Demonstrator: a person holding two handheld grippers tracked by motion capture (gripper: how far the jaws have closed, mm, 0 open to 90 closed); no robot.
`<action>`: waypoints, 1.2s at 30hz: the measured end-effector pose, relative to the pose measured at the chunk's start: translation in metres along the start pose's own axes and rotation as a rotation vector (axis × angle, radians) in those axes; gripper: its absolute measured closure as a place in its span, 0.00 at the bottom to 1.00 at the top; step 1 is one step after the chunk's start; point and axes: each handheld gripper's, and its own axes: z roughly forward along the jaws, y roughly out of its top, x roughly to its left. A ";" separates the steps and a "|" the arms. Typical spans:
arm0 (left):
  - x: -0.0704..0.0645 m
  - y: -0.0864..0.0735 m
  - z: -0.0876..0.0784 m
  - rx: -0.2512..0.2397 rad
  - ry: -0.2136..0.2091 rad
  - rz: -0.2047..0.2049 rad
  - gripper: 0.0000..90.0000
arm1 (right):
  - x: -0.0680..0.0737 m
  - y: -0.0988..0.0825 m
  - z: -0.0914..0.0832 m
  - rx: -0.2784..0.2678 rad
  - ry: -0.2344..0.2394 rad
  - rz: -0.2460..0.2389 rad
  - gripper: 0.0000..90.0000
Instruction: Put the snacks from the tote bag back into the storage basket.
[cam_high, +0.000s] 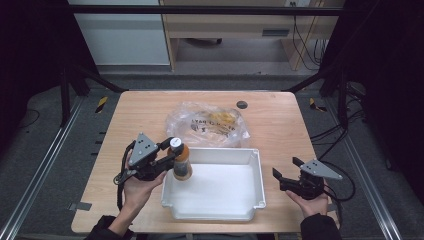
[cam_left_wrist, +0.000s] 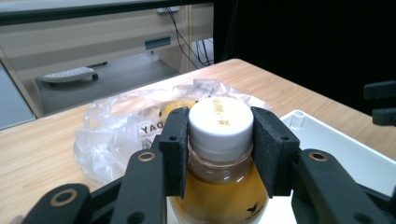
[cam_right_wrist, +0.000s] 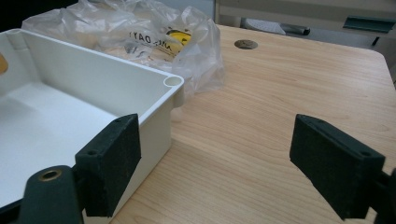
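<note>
Your left claw (cam_high: 169, 151) is clamped on the neck of a clear plastic bottle of amber liquid with a white screw cap (cam_high: 181, 161), its two black pads pressing just under the cap from either side, as the left gripper view shows (cam_left_wrist: 219, 154). You hold that bottle upright at the near left corner of the white rectangular plastic tub (cam_high: 257, 170), just inside its left wall. Your right claw (cam_high: 286, 170) rests in your hand just beside the tub's right wall, its jaws standing wide apart with nothing between them, bare light wooden surface (cam_right_wrist: 261, 121) showing in the gap. Beyond the tub lies a crumpled clear plastic bag with printed lettering and something yellow inside (cam_high: 207, 123), touching the tub's far rim. Farther back, a small dark round hole (cam_high: 242, 104) sits in the surface.
</note>
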 end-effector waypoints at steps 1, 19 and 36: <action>0.000 -0.002 0.000 0.004 -0.002 -0.001 0.66 | 0.000 0.000 0.000 -0.001 0.000 -0.002 0.19; -0.001 -0.025 -0.001 0.075 -0.007 0.001 0.66 | 0.000 0.000 0.000 0.002 0.000 -0.004 0.19; 0.000 -0.035 0.003 0.111 -0.011 -0.002 0.66 | 0.000 0.000 0.000 0.002 0.000 -0.005 0.19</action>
